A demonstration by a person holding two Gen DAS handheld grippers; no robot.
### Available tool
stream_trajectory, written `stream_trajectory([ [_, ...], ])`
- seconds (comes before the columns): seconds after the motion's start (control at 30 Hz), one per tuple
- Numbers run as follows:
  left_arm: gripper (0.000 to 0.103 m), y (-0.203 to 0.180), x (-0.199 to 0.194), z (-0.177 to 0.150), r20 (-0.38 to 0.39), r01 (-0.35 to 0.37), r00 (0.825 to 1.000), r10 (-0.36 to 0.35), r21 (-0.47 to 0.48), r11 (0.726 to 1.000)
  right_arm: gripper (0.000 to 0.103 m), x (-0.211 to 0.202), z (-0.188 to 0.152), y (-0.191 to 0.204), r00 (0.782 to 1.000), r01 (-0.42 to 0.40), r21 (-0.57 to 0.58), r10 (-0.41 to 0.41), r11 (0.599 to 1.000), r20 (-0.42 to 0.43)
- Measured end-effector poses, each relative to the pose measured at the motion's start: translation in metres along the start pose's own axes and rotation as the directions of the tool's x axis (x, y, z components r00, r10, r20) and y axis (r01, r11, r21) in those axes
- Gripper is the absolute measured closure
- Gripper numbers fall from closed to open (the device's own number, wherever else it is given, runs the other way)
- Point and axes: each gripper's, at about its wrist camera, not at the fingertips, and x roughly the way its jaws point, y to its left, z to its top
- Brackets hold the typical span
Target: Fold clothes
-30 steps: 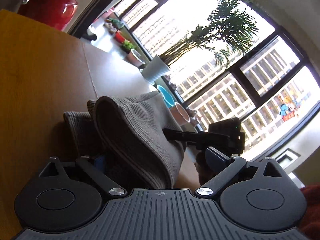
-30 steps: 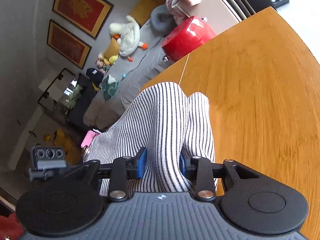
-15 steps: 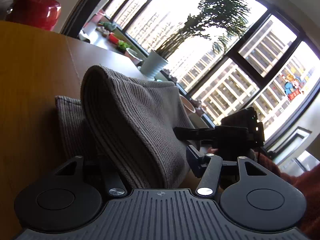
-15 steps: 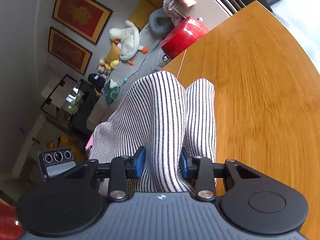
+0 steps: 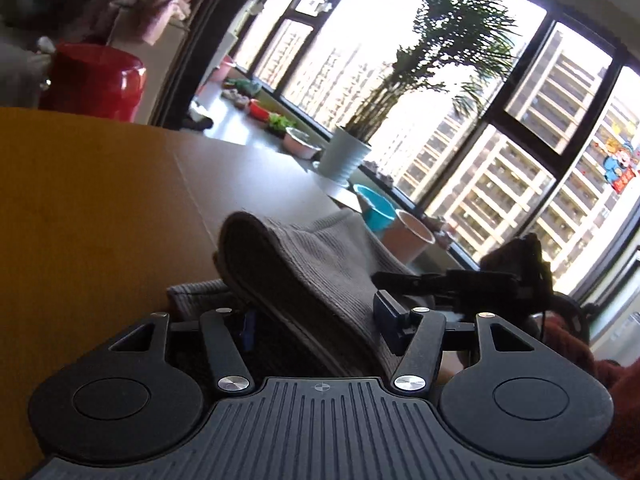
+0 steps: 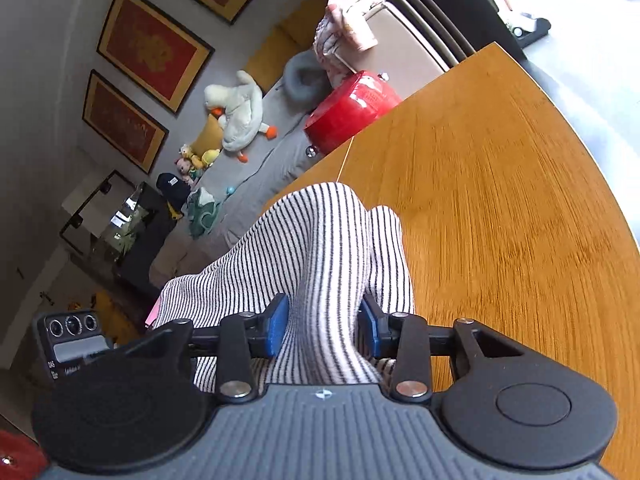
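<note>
Since the earlier frames the left gripper (image 5: 316,322) has swung so the striped garment (image 6: 316,256) sits lower in its view, its jaws first closing hard, then easing out a little; the raised fold lies between them, the right pad against the cloth, the left pad partly hidden, so I cannot tell whether it grips. The right gripper (image 6: 323,326) has just been opening slightly, yet both blue pads press the bunched cloth. That garment is a ribbed knit, white with thin black stripes, grey against the window light, heaped in two rounded humps on the wooden table (image 6: 500,208), running toward 12 o'clock. A red stool (image 6: 352,110) stands beyond the table's edge at 12 o'clock.
</note>
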Motion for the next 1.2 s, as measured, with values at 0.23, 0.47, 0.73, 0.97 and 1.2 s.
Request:
stream_trajectory([
  [0.23,0.006,-0.030,-0.024,0.037,0.111,0.021,0.993,-0.039,0.161,0.987,0.064,0.000,-0.006,0.006,1.000,0.024,-0.038,-0.023,0.999,0.019],
  [0.47,0.016,-0.014,0.075,0.028,-0.116,-0.068,0.989,0.095,0.213,0.975,0.040,-0.029,-0.009,0.042,0.974,0.221,-0.167,-0.208,0.961,0.091],
  [0.73,0.011,0.022,0.080,0.015,-0.120,-0.037,0.992,0.039,0.022,0.999,0.019,-0.078,-0.029,0.044,0.992,0.126,0.000,-0.126,0.992,0.019],
  [0.97,0.018,0.027,0.063,0.007,-0.089,-0.056,0.995,0.054,-0.019,0.998,0.046,-0.015,-0.033,0.037,0.993,0.084,0.094,-0.075,0.992,-0.090],
  [1.2,0.017,0.021,0.026,-0.016,-0.075,-0.038,0.997,0.032,-0.078,0.996,0.042,0.040,0.021,0.049,0.981,0.176,-0.113,-0.184,0.978,-0.061],
])
